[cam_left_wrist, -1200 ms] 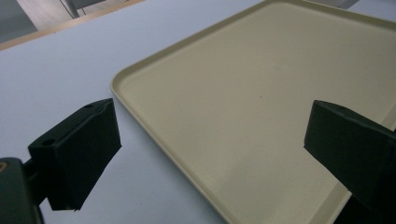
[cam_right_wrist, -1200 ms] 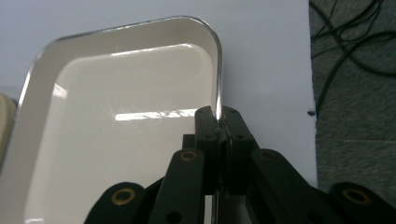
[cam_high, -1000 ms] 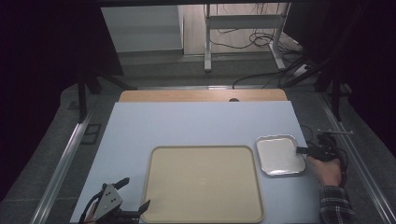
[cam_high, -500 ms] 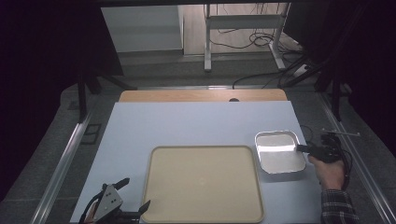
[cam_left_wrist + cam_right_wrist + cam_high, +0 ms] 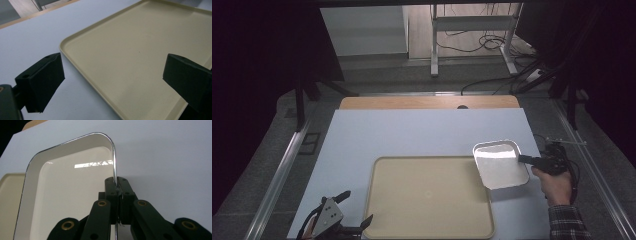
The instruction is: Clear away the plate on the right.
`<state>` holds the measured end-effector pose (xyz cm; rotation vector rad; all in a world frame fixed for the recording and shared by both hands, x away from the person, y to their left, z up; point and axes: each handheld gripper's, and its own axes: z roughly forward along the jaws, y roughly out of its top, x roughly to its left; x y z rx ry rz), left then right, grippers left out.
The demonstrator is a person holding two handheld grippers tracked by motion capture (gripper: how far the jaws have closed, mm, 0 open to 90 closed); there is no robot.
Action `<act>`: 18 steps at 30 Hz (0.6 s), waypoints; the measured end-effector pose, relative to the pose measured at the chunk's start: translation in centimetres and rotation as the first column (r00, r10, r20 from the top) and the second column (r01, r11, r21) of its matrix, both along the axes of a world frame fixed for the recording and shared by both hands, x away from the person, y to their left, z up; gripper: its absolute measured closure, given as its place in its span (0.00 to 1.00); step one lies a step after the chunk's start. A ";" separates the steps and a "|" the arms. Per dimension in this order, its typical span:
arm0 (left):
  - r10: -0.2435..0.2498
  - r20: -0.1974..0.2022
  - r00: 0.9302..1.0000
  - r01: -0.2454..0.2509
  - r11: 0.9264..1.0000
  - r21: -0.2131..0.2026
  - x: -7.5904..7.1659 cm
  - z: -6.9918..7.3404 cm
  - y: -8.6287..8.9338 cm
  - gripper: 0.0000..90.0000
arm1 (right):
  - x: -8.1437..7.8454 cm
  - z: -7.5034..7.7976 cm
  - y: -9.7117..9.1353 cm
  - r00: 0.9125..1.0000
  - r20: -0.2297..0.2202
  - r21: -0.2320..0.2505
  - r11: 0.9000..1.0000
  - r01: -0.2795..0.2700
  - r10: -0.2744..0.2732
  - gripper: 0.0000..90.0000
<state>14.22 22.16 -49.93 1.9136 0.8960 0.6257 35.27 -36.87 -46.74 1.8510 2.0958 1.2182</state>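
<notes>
Rim-pinching suits this thin, stiff, slippery metal tray (image 5: 67,192): the right claw (image 5: 116,185) is clamping its edge, the pan cantilevering ahead, partly overhanging the beige serving tray (image 5: 427,197); left claw (image 5: 112,80) is gaping, idle.

Shiny white metal tray (image 5: 500,165), tilted, lifted over beige tray's (image 5: 427,200) right edge.

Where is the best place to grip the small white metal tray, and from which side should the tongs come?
Grip the thin raised rim of the small white tray on its right side, coming in level from the right. The rim is narrow enough to pinch; the right tongs hold it there now.
</notes>
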 end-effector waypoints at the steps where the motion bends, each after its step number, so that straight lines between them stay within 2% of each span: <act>1: 0.000 0.000 1.000 0.000 1.000 0.000 0.0 0.0 0.0 0.04 | 0.0 0.0 0.3 1.000 -0.001 0.004 1.000 -0.013 0.013 0.98; 8: 0.000 0.001 1.000 0.000 1.000 0.000 0.0 0.0 0.0 0.04 | 0.0 0.0 2.8 0.997 0.001 0.014 0.997 -0.078 0.078 0.98; 18: 0.002 0.000 1.000 -0.002 1.000 0.000 0.0 0.0 0.0 0.04 | -0.1 -0.3 6.6 0.988 -0.011 0.017 0.988 -0.155 0.155 0.96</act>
